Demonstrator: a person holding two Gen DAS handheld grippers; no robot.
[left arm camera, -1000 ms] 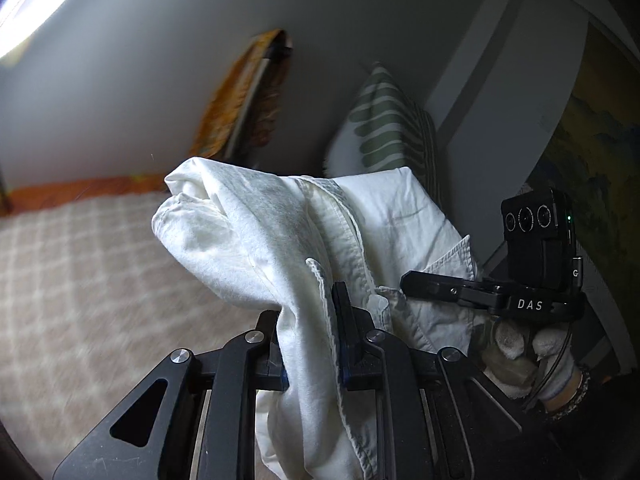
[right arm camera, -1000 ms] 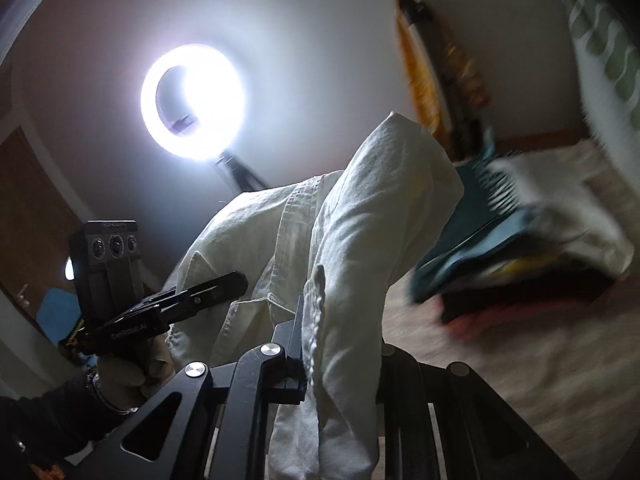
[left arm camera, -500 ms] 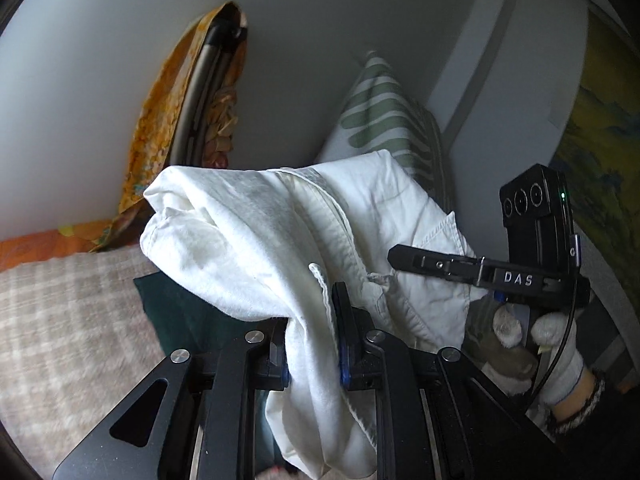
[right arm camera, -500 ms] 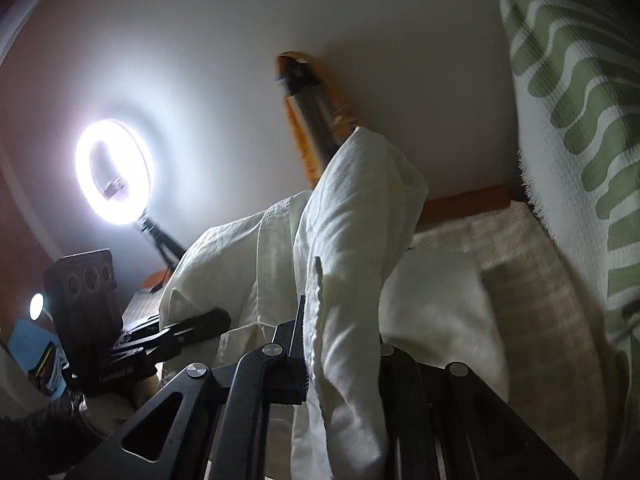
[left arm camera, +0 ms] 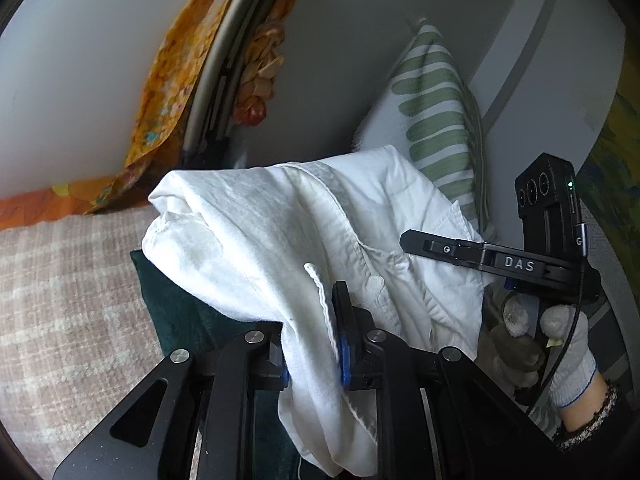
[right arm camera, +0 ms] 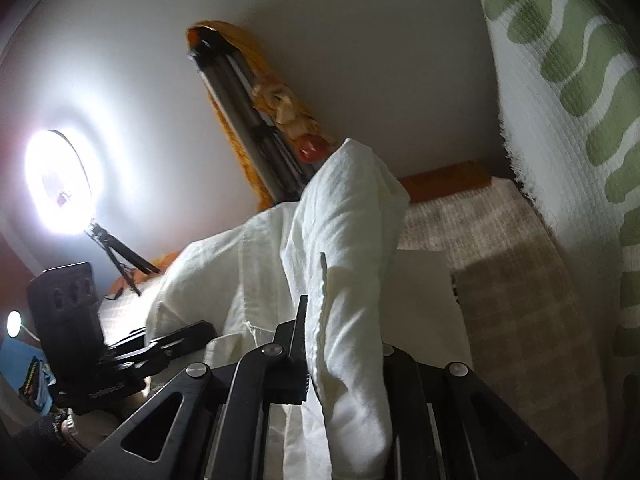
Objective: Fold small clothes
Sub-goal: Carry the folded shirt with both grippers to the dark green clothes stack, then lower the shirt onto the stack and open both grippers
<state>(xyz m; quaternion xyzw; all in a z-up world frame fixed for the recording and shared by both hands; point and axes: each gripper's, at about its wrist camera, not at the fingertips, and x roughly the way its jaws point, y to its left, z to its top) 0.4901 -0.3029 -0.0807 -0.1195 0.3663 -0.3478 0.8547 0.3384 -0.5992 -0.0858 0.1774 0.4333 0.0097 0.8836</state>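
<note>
A crumpled white shirt (left arm camera: 256,232) hangs in the air between my two grippers. In the left wrist view my left gripper (left arm camera: 312,328) is shut on a bunched fold of it, and cloth hides the left finger. My right gripper (left arm camera: 416,242), held by a gloved hand (left arm camera: 560,332), grips the shirt's far side. In the right wrist view that gripper (right arm camera: 344,332) is shut on a thick roll of the shirt (right arm camera: 344,216), while the left gripper (right arm camera: 200,328) pokes into the cloth at lower left. A dark green garment (left arm camera: 176,312) lies on the bed below the shirt.
A beige checked bed cover (left arm camera: 60,300) lies underneath. A green-striped pillow (left arm camera: 436,120) leans on the wall at the right. An orange-covered folded frame (left arm camera: 208,80) stands against the wall. A flat white folded cloth (right arm camera: 432,284) lies below the shirt. A ring light (right arm camera: 60,188) glares at left.
Both grippers carried the shirt sideways and a little down, towards the pillow and wall. The dark green garment came into view under it; the stack of folded clothes left the right wrist view.
</note>
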